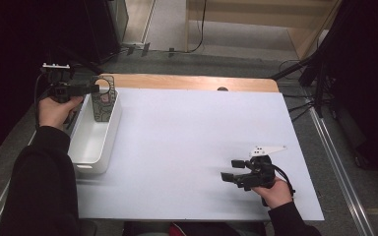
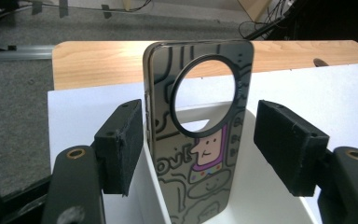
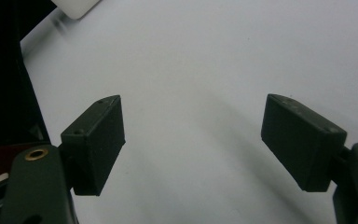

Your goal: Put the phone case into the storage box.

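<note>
L hand (image 1: pixel 54 110) is up at the far-left w/ its forearm in a dark sleeve along the left edge, and holds the left gripper (image 1: pixel 91 89) pointing right. Its jaws are spread wide apart, pads (image 2: pixel 121 144) not pressing on anything. R hand (image 1: pixel 275 191) is low at near-right, sleeve coming in from the bottom. The right gripper (image 1: pixel 229 169) points left, level, w/ its jaws parted wide and nothing between them.

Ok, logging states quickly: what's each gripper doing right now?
Left gripper: open, jaws either side of the phone case standing in the bin.
Right gripper: open, empty.
</note>
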The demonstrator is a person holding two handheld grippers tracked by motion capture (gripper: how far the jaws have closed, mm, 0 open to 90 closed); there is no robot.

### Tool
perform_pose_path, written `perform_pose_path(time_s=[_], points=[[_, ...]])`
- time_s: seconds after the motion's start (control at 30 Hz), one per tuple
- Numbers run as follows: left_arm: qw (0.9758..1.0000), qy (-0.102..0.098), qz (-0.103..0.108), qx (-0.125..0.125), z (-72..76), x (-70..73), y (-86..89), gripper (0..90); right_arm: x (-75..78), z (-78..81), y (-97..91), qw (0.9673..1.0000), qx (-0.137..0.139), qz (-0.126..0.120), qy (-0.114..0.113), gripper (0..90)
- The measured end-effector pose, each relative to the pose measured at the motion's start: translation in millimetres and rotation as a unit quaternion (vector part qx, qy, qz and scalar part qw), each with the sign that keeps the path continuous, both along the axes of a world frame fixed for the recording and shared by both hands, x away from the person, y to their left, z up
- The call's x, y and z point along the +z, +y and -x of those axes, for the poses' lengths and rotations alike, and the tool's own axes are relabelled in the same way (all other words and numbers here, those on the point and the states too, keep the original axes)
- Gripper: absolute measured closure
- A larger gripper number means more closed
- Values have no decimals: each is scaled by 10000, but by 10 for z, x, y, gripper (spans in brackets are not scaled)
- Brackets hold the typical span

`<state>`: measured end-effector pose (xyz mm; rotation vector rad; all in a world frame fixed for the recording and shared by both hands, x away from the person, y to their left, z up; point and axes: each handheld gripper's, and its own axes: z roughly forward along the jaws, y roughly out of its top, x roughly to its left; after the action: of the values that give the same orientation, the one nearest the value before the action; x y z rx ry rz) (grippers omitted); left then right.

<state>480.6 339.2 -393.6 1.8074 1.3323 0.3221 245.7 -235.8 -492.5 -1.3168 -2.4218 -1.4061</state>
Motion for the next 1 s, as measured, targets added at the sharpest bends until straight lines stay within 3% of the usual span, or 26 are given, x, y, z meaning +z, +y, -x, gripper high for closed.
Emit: perform_pose_path(time_s=[0.37,0.43,0.5,0.6,1.0], points=[[9998,55,107,-144,145,161,-24,328,-4,-72,38,10000,61,28,-9,200],[9995,109,215,-207,170,190,-30,328,-5,-81,44,10000,68,27,-1,199],[9994,26,228,-249,206,225,-40,329,-4,-88,52,10000,81,32,-11,199],[9985,137,357,-384,233,270,-61,328,-3,-93,67,9999,113,39,-27,199],[9961,114,105,-868,366,418,-370,328,-3,-118,69,9999,116,44,-13,199]])
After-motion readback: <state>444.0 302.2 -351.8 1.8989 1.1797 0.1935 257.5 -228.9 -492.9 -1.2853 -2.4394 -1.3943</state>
